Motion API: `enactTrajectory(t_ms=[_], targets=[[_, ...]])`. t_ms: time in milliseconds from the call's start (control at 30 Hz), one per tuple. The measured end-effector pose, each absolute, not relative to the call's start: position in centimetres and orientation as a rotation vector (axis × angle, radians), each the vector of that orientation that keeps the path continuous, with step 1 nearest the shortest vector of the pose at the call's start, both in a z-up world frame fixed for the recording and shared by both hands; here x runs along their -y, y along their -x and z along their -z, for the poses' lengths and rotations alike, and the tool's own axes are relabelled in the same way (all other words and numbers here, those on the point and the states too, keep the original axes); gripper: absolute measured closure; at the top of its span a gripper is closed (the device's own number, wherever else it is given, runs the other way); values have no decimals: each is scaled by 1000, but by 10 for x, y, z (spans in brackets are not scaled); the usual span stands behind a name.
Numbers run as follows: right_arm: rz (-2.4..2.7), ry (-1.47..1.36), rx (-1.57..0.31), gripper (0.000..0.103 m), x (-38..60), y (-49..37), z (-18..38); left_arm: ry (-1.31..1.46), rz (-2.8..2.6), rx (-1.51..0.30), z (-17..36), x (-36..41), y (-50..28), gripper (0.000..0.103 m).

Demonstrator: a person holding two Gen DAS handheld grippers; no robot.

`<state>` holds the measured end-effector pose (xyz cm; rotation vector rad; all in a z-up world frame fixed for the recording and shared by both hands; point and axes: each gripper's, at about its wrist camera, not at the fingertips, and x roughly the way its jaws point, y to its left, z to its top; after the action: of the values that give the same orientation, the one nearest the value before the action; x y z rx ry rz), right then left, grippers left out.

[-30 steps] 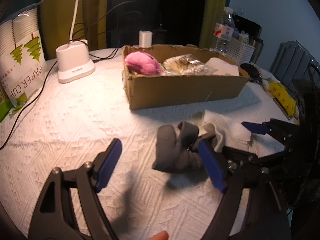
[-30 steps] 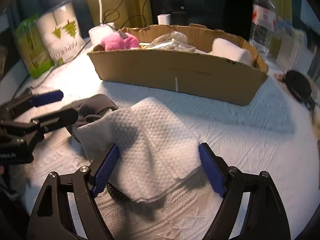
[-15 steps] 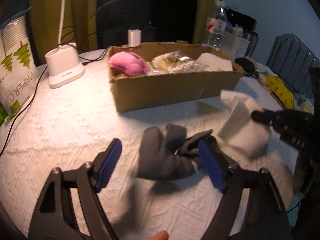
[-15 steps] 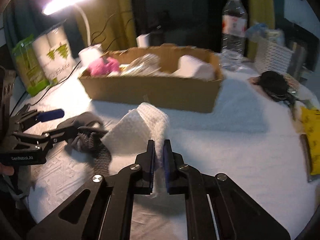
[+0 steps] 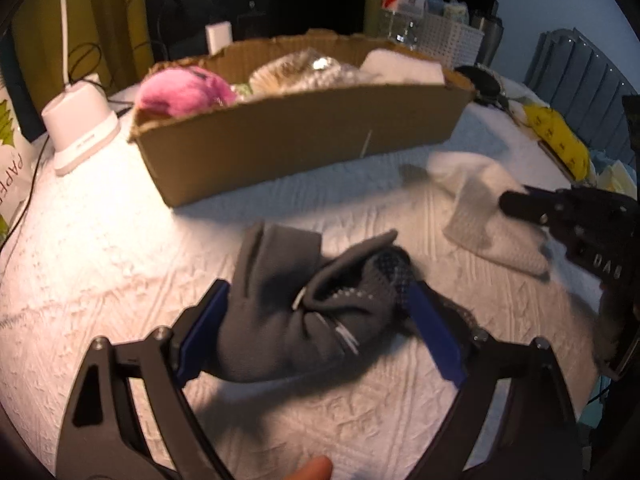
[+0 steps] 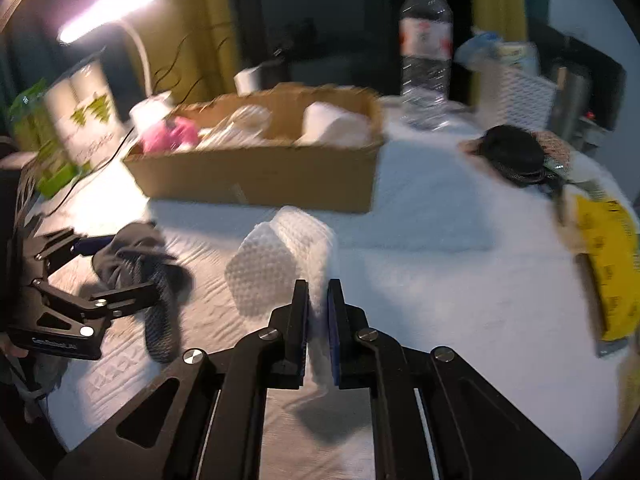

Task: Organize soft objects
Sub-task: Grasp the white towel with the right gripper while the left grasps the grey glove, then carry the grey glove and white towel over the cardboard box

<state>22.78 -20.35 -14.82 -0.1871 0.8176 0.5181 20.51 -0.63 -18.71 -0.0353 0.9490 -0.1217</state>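
A round table [image 5: 100, 248] wears a white, crinkle-embossed cover. At its centre lies a crumpled grey fleece garment [image 5: 304, 304] with a dotted knit patch. The left gripper [image 5: 316, 320], black with blue pads, straddles it; its jaws are opening, the fabric between them, brushing both pads. At three o'clock in the left view, the right gripper [image 6: 318, 320] is pinched tight on a white waffle-textured cloth [image 6: 280, 260], which stands bunched above its fingers. At twelve o'clock sits a long, shallow cardboard box [image 5: 304, 136] holding a fuzzy pink plush [image 5: 184, 90], crinkly wrapping and a folded white cloth. A second ago the white cloth lay flat between spread right jaws, and the left gripper stood short of the garment.
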Motion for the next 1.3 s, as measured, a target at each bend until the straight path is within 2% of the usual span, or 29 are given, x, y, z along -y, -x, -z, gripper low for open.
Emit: enactTrajectory(t_ms=[67,133,167,233,300,333,367,433,500,567,633,667,733,1300], targets=[[-534,195,-839,82,195,-228,155,28,122,-952,188,7,-205,13],[-554,199,-855,58,188,-227,158,16,122,-952,188,8,-205,13],[-564,195,-856,52,186,-226,158,11,122,-951,189,9,-205,14],[-584,197,-861,31,180,-224,159,6,127,-947,189,10,-205,14],[-583,229,-858,30,174,-222,161,-1,132,-940,188,10,-204,20],[-577,246,-856,30,172,-221,162,-5,133,-935,188,10,-204,27],[-574,258,-852,30,170,-220,163,-3,139,-931,187,10,-204,29],[-566,286,-848,30,166,-220,164,-1,154,-922,185,11,-203,42],[-555,303,-846,30,164,-220,165,4,167,-911,182,12,-201,52],[-532,320,-833,47,163,-220,164,8,179,-897,179,13,-199,58],[-522,312,-823,81,166,-222,161,22,194,-885,174,12,-196,66],[-515,304,-818,85,168,-223,160,30,199,-880,172,11,-195,67],[-520,270,-807,88,174,-224,155,44,205,-867,167,9,-192,68],[-560,203,-677,88,183,-223,88,121,216,-739,107,-12,-188,69]])
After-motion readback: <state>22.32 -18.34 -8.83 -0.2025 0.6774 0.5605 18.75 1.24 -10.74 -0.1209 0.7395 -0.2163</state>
